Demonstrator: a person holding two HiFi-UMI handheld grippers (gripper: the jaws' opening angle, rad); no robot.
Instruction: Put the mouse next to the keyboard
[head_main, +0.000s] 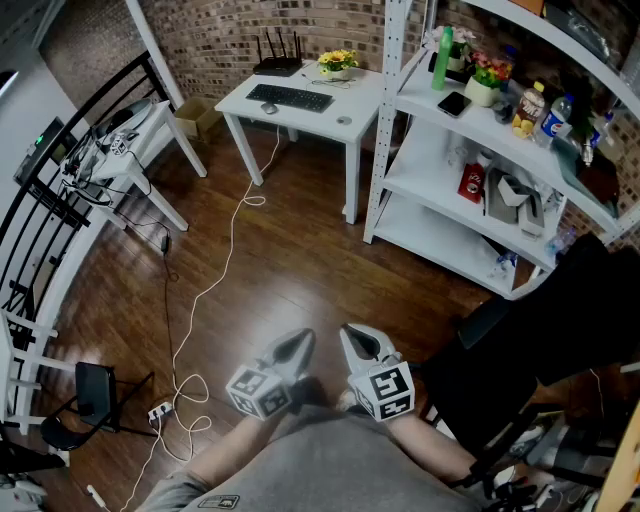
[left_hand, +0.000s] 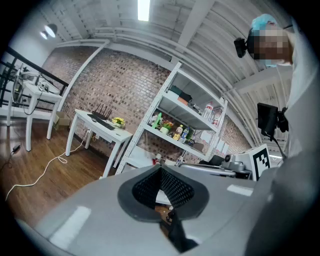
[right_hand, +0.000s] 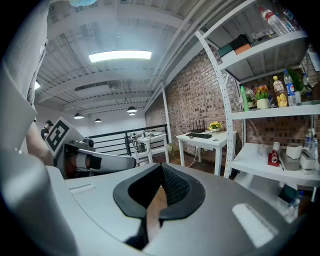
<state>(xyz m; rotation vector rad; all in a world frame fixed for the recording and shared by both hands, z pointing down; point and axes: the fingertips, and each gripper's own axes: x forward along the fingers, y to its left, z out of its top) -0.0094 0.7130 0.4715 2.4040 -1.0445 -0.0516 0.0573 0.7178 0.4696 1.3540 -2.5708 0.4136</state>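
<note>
Far across the room a white desk (head_main: 318, 122) carries a black keyboard (head_main: 290, 97), and a small grey mouse (head_main: 268, 108) lies just in front of the keyboard's left part. My left gripper (head_main: 298, 344) and right gripper (head_main: 356, 339) are held side by side close to my body, far from the desk. Both point forward over the wooden floor. In the left gripper view the left gripper (left_hand: 161, 170) has its jaws together with nothing between them. The right gripper (right_hand: 161, 168) looks the same in the right gripper view. The keyboard (right_hand: 201, 135) shows small in the distance.
A white shelf unit (head_main: 440, 170) with bottles and pots stands right of the desk. A small white table (head_main: 125, 150) with cables stands at the left by a black railing (head_main: 40, 250). A white cable (head_main: 215, 270) runs over the floor to a power strip (head_main: 160, 410). A black chair (head_main: 560, 320) is at my right.
</note>
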